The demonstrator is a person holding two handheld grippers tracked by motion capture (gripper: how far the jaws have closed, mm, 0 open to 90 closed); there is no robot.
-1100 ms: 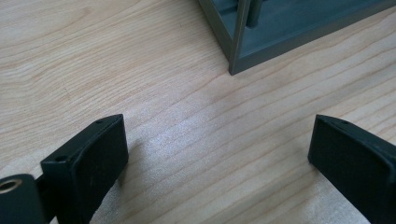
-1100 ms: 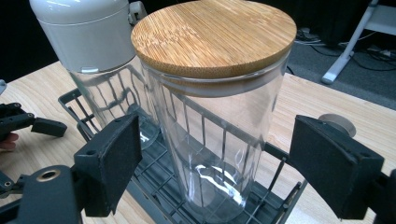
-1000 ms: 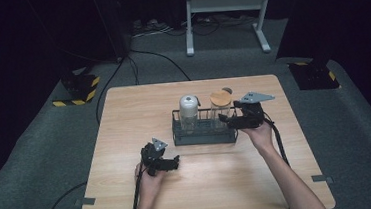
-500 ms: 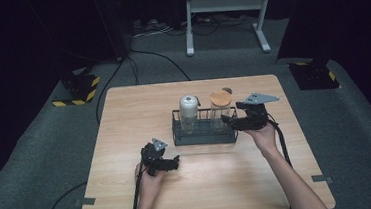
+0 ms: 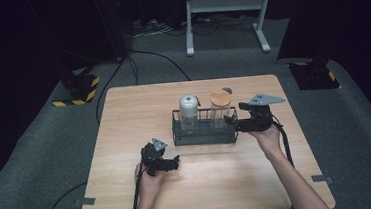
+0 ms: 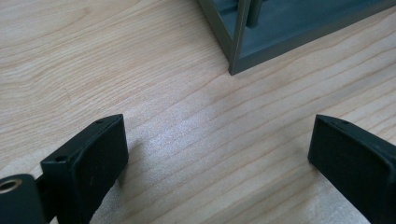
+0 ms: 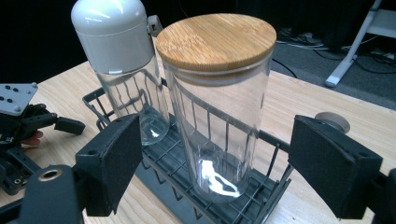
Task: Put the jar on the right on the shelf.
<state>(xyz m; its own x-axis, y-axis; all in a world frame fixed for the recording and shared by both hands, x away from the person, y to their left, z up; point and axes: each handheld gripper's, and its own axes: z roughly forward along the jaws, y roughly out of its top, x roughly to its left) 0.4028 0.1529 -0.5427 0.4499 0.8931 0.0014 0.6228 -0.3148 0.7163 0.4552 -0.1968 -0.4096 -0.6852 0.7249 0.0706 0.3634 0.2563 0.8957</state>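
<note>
While my left gripper rests on the near part of the table, its jaws stand wide apart over bare wood with nothing between them; the near corner of the rack lies just beyond.

Item, mid-table: dark wire rack, holding two clear jars upright, side by side.

Item, right-hand jar: glass jar with wooden lid, standing at the rack's right end. My right gripper sits level at that end, jaws parted either side of the jar. The pads are apart from the glass, so nothing is gripped.

Item, left-hand jar: glass jar with grey domed cap, just beside the first, possibly touching; I cannot tell.

Item, far side: small round thing on the table behind the rack, too small to identify.

Risks, as I judge them: smooth glass may slip if the pads close low or off-centre; the wire rail stands between pads and jar, so closing could catch the rack instead; lifting at a tilt could knock the neighbouring jar or drag the rack, which my left gripper is not steadying.
</note>
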